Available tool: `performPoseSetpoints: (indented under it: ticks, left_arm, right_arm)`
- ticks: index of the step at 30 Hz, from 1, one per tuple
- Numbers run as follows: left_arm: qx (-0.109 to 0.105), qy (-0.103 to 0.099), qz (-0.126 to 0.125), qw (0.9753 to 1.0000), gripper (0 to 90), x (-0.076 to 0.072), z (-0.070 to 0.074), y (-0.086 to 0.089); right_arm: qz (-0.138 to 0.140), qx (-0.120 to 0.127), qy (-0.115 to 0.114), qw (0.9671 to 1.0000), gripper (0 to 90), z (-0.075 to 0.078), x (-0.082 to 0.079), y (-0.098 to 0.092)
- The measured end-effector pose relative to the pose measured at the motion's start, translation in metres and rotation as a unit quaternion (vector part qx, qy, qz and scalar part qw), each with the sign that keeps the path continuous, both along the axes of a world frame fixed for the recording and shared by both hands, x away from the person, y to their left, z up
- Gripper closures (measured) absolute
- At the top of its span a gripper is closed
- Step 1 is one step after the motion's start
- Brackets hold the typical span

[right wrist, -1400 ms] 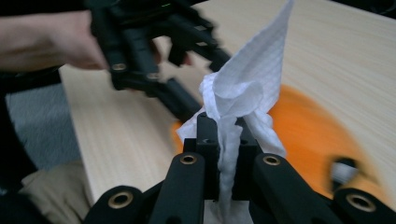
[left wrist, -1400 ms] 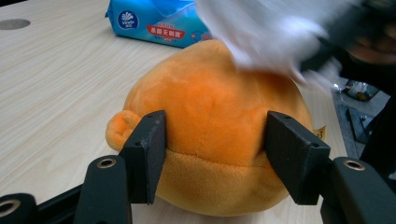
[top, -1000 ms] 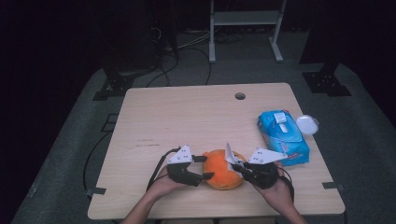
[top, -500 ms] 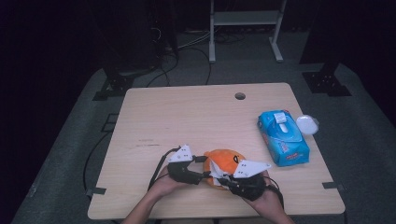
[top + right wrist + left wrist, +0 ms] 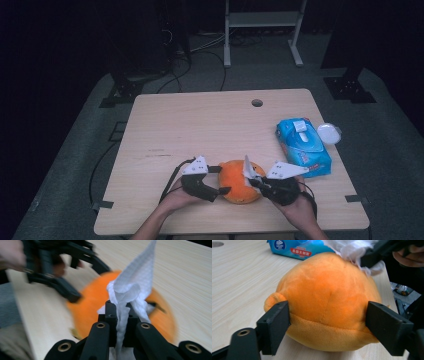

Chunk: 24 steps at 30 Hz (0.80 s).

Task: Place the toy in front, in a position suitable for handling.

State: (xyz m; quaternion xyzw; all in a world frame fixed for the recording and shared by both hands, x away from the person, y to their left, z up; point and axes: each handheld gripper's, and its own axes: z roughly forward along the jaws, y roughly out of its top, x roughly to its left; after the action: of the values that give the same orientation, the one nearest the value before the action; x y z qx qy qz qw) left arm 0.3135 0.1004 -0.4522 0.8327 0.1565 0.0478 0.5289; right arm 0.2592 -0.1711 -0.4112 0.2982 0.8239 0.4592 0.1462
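An orange plush toy [image 5: 239, 181] lies near the front edge of the wooden table [image 5: 200, 125]. My left gripper [image 5: 223, 180] holds it from the left, its jaws pressed against both sides of the toy [image 5: 329, 302]. My right gripper [image 5: 254, 181] is at the toy's right side, shut on a crumpled white wipe [image 5: 247, 167]. In the right gripper view the wipe [image 5: 136, 277] sticks up from between the jaws, in front of the blurred toy [image 5: 85, 307]. The left gripper view catches the wipe [image 5: 352, 250] touching the toy's top right.
A blue pack of wet wipes [image 5: 302, 146] lies at the right of the table, with a small white round lid [image 5: 329, 133] beside it at the edge. A cable hole [image 5: 257, 103] is near the far edge. Dark stands and cables sit on the floor beyond.
The right gripper swept left over the toy with the wipe, then came back to the toy's right side. The left gripper has kept its hold and place.
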Motion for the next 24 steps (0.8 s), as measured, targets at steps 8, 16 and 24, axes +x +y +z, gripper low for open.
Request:
performPoseSetpoints:
  ticks: [8, 16, 24]
  left_arm:
    - [0.024, -0.032, -0.014, 0.9991, 24.2, -0.007, 0.001, -0.003]
    - [-0.003, -0.006, 0.002, 1.0000, 18.1, -0.002, 0.001, -0.006]
    - [0.022, -0.046, -0.009, 0.9987, 25.2, -0.009, 0.003, -0.012]
  right_arm:
    - [-0.023, -0.002, -0.008, 0.9997, 84.8, 0.004, 0.009, -0.007]
    - [-0.032, -0.034, 0.018, 0.9988, 85.4, -0.002, 0.012, -0.020]
    - [0.011, -0.045, -0.013, 0.9989, 84.9, 0.008, -0.001, 0.008]
